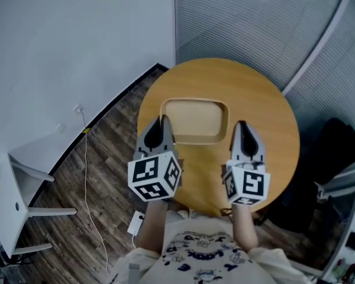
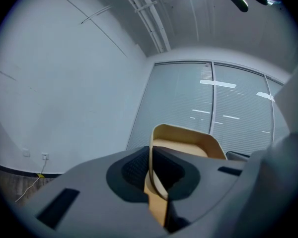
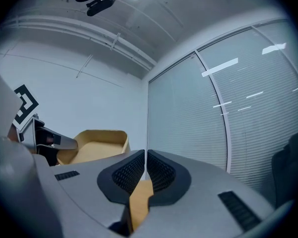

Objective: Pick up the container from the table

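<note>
Over the round wooden table [image 1: 272, 117]: a shallow, tan, thin-walled container with rounded corners [image 1: 195, 120] hangs empty between two hand-held grippers. It looks clear of the tabletop, as neither gripper view shows any surface beneath it.
Left hand-held gripper [image 2: 151, 180]: clenched on the container's left rim, with the thin wall standing upright between its dark ribbed pads [image 2: 134, 170].
Right hand-held gripper [image 3: 146, 175]: pinched almost flat on a sliver of tan at the opposite rim, which looks like a slight bite.
Chief risk: the right rim could slip out of so slim a hold, and the container would then swing down from the left grip alone.
Second risk: the two hands could drift apart or press together, which would likely bow, crease or tear the thin wall.
Third risk: one hand could ride higher than the other, tipping the container and twisting the rim inside the jaws until a grip works loose.
</note>
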Motion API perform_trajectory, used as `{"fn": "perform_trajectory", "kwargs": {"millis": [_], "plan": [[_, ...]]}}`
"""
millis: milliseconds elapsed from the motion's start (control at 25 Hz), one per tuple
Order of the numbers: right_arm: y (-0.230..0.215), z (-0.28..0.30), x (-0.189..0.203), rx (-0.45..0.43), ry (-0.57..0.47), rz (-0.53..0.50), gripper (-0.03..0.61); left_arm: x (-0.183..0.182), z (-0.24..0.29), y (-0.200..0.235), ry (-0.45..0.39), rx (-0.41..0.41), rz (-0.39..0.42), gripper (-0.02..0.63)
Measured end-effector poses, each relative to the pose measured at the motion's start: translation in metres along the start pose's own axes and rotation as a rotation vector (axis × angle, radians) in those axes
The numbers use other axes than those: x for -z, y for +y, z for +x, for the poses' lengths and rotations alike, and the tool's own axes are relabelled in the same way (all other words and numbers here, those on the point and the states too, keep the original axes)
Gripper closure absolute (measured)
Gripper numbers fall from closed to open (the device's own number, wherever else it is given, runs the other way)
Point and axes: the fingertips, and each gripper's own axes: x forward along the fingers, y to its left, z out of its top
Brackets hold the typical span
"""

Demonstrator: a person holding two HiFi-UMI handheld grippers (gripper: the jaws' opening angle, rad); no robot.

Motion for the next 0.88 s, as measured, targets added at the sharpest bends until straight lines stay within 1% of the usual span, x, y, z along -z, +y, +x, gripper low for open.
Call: {"fn": "perform_trajectory", "kwargs": {"millis": [160, 600, 720, 880], "plan": [[-0.0012, -0.0045, -0.0071, -0.001, -0.033, -0.011, 0.56, -0.0032, -0.0058, -0.0065, -0.016, 0.01, 0.004, 0.597], [-0.0041, -0.0089, -0.0088, 0.012, 0.004, 0.014, 0.561, -0.0042, -0.0098, -0.0088, -0.027, 0.007, 0.002, 0.597], [-0.0059, -0.0074, -0.0106, 0.015, -0.017, 0.01, 0.561, -0.0045, -0.0097, -0.0094, -0.028, 0.006, 0.005, 0.597], [-0.0065, -0.0073, -0.0059, 0.009, 0.008, 0.013, 0.561, -0.0021, -0.0072, -0.0111, -0.017, 0.011, 0.008, 0.597]]}}
